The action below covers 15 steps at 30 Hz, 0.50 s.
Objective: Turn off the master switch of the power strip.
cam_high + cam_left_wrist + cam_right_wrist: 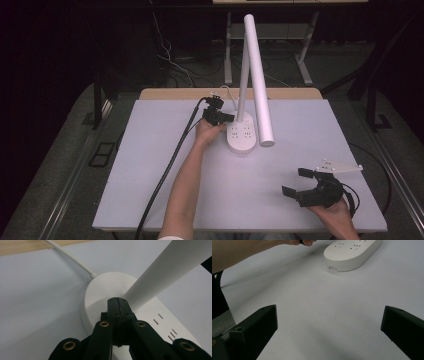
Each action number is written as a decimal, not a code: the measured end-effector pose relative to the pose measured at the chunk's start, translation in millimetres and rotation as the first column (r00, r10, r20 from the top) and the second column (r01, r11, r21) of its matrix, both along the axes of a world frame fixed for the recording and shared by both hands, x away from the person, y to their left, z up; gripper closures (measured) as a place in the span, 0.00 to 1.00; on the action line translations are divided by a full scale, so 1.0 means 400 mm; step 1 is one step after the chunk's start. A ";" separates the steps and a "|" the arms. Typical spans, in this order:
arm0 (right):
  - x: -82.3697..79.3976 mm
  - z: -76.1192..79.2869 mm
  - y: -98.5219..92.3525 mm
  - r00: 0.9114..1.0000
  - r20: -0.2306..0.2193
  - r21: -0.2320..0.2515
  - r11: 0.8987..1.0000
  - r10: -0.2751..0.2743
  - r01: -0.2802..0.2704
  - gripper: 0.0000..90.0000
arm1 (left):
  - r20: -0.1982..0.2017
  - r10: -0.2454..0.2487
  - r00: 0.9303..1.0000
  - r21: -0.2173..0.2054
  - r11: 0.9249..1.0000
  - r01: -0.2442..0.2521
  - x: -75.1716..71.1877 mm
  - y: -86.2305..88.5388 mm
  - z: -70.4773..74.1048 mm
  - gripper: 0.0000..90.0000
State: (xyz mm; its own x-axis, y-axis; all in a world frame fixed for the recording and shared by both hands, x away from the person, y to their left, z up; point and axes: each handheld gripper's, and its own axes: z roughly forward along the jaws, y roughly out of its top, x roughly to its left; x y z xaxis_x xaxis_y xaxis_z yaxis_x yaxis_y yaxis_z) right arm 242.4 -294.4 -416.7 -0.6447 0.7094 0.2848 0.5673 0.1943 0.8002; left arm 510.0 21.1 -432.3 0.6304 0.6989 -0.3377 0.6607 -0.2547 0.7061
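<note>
White plastic on a white surface (150, 165): your left tongs (117, 307) are pressed together with nothing between them, their tips at the back of the lamp (241, 136) base, just beside the foot of its stem. The lamp stands mid-surface toward the far edge, head (260, 75) slanting down toward you. Push sideways and the tips may skid off the smooth top, or shove the base along (its cord (72, 258) trails behind). A knock on the stem could rock the whole lamp. Your right tongs (309, 186) hang wide open and empty, well apart near the front right.
</note>
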 end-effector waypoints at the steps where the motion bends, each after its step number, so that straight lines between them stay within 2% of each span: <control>1: 0.000 0.000 0.000 1.000 0.000 0.000 1.000 0.000 0.000 0.00 | 0.000 0.003 1.000 -0.004 1.000 -0.003 0.000 0.000 -0.001 1.00; 3: 0.000 0.000 0.000 1.000 -0.001 0.000 1.000 0.000 0.000 0.00 | -0.007 0.004 1.000 -0.008 1.000 -0.004 0.000 0.003 -0.002 1.00; 4: 0.000 0.000 0.000 1.000 0.002 0.000 1.000 0.001 -0.001 0.00 | -0.013 0.019 1.000 -0.025 1.000 -0.019 -0.001 0.002 -0.004 1.00; 5: 0.000 0.000 0.000 1.000 0.002 -0.001 1.000 0.001 -0.001 0.00 | -0.047 0.035 0.998 -0.053 0.998 -0.038 0.002 0.006 -0.006 1.00; 7: -0.002 0.001 0.000 1.000 -0.003 0.001 1.000 0.000 0.000 0.00 | -0.047 0.035 0.998 -0.054 0.998 -0.038 0.002 0.006 -0.006 1.00; 10: -0.002 0.001 0.000 1.000 0.001 0.000 1.000 0.001 -0.001 0.00 | -0.037 0.033 0.999 -0.038 0.999 -0.035 0.001 0.003 -0.005 1.00; 11: -0.002 0.001 0.000 1.000 0.001 0.000 1.000 0.001 -0.001 0.00 | -0.027 0.026 0.999 -0.018 0.999 -0.027 0.000 0.002 -0.004 1.00; 15: -0.003 0.001 0.001 1.000 0.001 0.001 1.000 -0.001 0.001 0.00 | -0.015 0.052 0.999 -0.007 0.999 -0.052 -0.001 -0.005 -0.004 1.00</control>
State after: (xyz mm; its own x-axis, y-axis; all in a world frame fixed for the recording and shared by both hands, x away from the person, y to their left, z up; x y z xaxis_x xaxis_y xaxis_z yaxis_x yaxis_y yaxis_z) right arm 241.4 -294.0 -416.4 -0.6445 0.7095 0.2850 0.5667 0.1931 0.8010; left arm 509.6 19.1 -433.8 0.5885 0.7278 -0.3521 0.6830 -0.2145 0.6982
